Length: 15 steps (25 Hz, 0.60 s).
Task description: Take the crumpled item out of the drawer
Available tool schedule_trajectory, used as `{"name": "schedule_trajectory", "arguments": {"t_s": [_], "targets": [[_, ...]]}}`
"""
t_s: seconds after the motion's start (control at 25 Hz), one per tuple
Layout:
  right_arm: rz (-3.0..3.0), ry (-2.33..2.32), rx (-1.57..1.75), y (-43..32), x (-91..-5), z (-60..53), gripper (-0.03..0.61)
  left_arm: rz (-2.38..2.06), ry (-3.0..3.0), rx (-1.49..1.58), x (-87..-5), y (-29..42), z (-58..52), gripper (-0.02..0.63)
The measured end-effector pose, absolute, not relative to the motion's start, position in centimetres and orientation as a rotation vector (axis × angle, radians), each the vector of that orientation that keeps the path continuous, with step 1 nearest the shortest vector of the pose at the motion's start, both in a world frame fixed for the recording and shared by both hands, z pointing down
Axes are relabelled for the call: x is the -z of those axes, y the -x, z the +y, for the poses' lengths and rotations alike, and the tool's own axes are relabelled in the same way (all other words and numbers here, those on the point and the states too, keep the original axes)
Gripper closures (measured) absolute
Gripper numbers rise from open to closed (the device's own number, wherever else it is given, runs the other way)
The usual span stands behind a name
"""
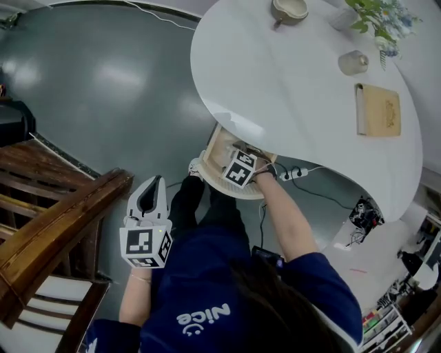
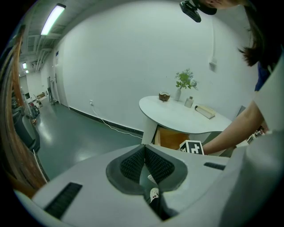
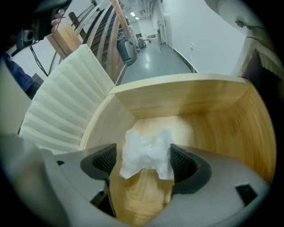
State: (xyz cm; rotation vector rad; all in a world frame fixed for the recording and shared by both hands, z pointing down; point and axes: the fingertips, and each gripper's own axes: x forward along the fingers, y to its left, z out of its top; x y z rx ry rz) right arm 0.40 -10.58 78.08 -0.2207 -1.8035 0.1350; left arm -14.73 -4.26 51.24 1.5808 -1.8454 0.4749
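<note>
A white crumpled item [image 3: 146, 150] lies on the floor of an open wooden drawer [image 3: 186, 97]. My right gripper [image 3: 144, 162] reaches into that drawer, open, one pad on each side of the item. The right pad [image 3: 182, 164] is close against the item; a thin gap shows at the left pad. In the head view the drawer [image 1: 220, 148] sticks out from under the white table, and the right gripper's marker cube [image 1: 240, 167] sits over it. My left gripper [image 1: 153, 186] hangs shut and empty over the floor, away from the drawer; its pads [image 2: 153, 164] meet.
The white oval table [image 1: 296, 89] carries a wooden board [image 1: 377, 109], a small cup [image 1: 353, 62], a bowl [image 1: 289, 8] and a plant [image 1: 375, 17]. A wooden chair [image 1: 55, 214] stands at the left. Cables and a power strip [image 1: 296, 172] lie under the table. A white ribbed panel [image 3: 66, 102] flanks the drawer.
</note>
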Motion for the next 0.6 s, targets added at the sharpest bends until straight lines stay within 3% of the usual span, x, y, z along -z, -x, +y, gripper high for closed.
{"name": "schedule_trajectory", "arguments": {"t_s": [0.52, 0.6], "targets": [[-1.746, 0.227, -0.092, -0.5, -81.1, -10.6, 0.202, -1.816, -1.517, -0.501, -52.4, 15.0, -2.9, 0.61], [-1.734, 0.211, -0.094, -0.4, -81.2, -10.7, 0.245, -1.817, -1.52, -0.518, -52.2, 15.0, -3.0, 0.609]]}}
